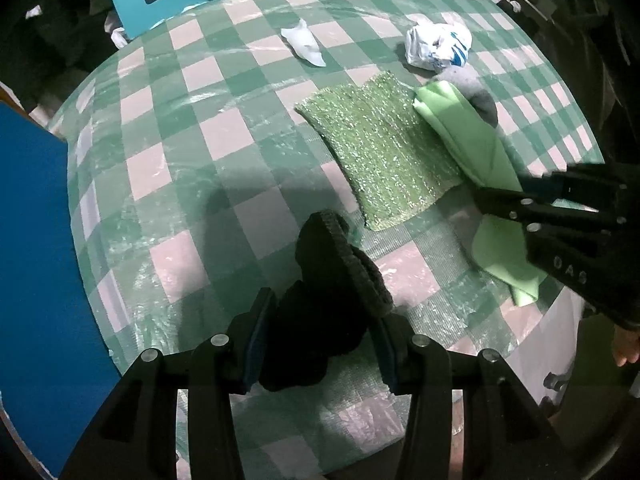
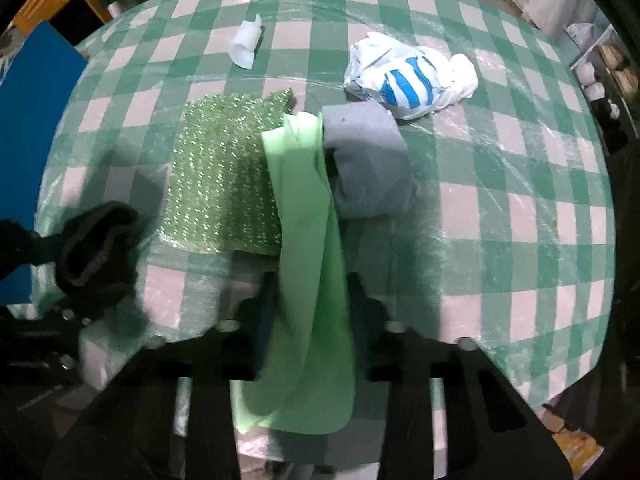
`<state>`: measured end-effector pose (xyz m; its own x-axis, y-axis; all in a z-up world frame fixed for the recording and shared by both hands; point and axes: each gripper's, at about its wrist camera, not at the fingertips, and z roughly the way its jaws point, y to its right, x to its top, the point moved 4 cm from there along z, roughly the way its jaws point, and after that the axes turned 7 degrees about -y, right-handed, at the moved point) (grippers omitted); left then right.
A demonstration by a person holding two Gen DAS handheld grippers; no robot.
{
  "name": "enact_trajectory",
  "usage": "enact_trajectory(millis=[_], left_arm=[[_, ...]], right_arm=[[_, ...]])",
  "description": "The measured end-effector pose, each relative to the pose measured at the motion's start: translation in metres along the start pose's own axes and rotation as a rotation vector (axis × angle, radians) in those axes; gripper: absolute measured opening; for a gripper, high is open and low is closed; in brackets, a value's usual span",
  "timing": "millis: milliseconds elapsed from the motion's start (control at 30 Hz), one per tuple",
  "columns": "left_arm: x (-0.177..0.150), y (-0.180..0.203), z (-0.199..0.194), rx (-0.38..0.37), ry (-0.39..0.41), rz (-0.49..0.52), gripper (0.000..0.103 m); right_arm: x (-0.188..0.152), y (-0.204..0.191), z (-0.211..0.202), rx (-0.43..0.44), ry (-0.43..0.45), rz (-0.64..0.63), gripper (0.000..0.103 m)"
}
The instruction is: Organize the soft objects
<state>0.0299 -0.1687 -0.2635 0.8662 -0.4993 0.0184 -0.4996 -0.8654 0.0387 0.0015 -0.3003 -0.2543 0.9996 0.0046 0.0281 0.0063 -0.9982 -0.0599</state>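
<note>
Light-green cloth (image 2: pixel 308 280), smooth, folded lengthwise, draped over sparkly green mat (image 2: pixel 224 176)

Green-checked round table (image 1: pixel 240 128), dim room

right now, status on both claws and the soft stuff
Left claw shut on black knit piece. Right claw shut on light green cloth. Glittery green pad, grey sock alongside.

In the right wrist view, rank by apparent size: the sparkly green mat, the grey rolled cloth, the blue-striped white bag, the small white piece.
1. sparkly green mat
2. and 3. grey rolled cloth and blue-striped white bag: they look alike, and the bag lies farther away, so unranked
4. small white piece
</note>
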Motion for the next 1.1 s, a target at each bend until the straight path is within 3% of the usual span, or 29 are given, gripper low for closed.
enact_trajectory(millis=[33,200,1100], left_arm=[[0.001,-0.002,-0.002,0.001,0.002,-0.003,0.047],[0.0,-0.001,-0.01,0.001,0.017,-0.012,0.047],[-0.009,-0.012,-0.095,0.063,0.208,-0.083,0.047]], right_arm=[[-0.001,0.0,0.0,0.007,-0.003,0.002,0.011],[-0.007,0.001,-0.008,0.018,0.008,0.007,0.007],[-0.005,-0.009,-0.111,0.069,0.223,-0.03,0.006]])
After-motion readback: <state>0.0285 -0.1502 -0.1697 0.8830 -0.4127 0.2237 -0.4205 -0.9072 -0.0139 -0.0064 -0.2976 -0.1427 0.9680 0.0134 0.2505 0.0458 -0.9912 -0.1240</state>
